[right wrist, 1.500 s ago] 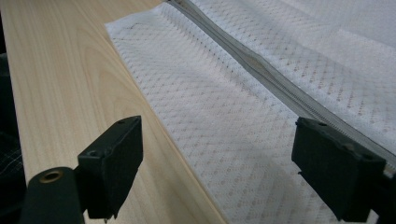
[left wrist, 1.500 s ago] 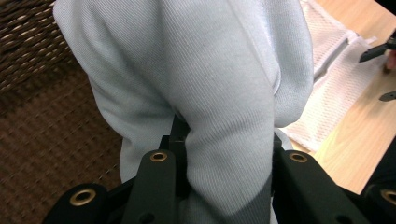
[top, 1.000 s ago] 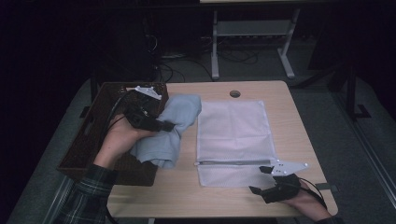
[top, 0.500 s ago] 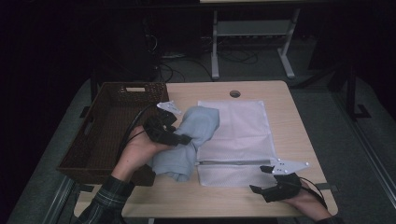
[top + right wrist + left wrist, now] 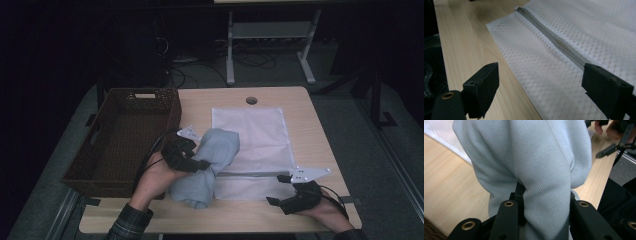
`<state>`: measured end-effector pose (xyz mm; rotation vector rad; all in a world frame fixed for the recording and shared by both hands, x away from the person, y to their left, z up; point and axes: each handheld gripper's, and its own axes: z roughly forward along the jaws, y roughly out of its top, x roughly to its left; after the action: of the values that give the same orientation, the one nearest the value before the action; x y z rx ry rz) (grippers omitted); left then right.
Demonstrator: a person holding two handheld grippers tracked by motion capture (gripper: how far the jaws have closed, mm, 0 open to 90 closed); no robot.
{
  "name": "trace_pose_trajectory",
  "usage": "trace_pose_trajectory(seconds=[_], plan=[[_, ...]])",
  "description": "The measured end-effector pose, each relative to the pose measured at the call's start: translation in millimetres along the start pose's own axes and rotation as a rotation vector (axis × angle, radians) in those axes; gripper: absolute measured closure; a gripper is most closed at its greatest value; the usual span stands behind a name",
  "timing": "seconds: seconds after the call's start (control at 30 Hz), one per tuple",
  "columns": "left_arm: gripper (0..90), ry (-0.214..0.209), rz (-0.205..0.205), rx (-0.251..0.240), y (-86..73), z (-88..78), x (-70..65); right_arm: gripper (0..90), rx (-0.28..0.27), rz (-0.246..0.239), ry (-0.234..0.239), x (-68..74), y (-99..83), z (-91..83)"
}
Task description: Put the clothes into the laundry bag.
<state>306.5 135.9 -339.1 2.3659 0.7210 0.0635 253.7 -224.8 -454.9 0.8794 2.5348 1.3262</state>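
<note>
Since the earlier frames my left gripper (image 5: 192, 162) has carried the cloth (image 5: 210, 165) from beside the basket (image 5: 120, 135) down and across onto the table (image 5: 320, 145). The cloth now lies at the near-left corner of the mesh bag (image 5: 250, 135), overlapping the bag's edge by its zipper (image 5: 559, 45). I note the left jaws clamped on a bunched fold of cloth. My right gripper (image 5: 280, 192) sits at the bag's near edge; its jaws have just been opening, wide apart, nothing between them but the bag beneath.
</note>
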Motion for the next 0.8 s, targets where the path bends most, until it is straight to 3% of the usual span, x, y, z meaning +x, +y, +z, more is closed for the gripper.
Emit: trace_pose_trajectory(seconds=[0.07,0.23,0.3,0.7,0.8], plan=[[68.9,0.003,-0.009,0.006,-7.4,3.8,-2.7,19.0,0.012,-0.022,0.028,-1.7,6.0,1.5],[68.9,0.022,-0.019,0.004,-19.5,8.5,-5.5,22.4,0.015,-0.06,0.025,-6.9,14.1,7.4],[68.8,0.029,-0.036,0.012,-28.0,12.5,-6.4,24.8,0.01,-0.053,0.028,-9.3,17.2,8.4],[68.8,0.02,-0.035,0.016,-41.3,13.2,-10.9,44.0,-0.012,-0.081,0.045,-25.0,33.9,13.5],[68.8,0.013,-0.044,0.008,-43.5,9.7,-9.9,50.6,-0.003,-0.099,0.078,-31.0,42.0,19.9]])
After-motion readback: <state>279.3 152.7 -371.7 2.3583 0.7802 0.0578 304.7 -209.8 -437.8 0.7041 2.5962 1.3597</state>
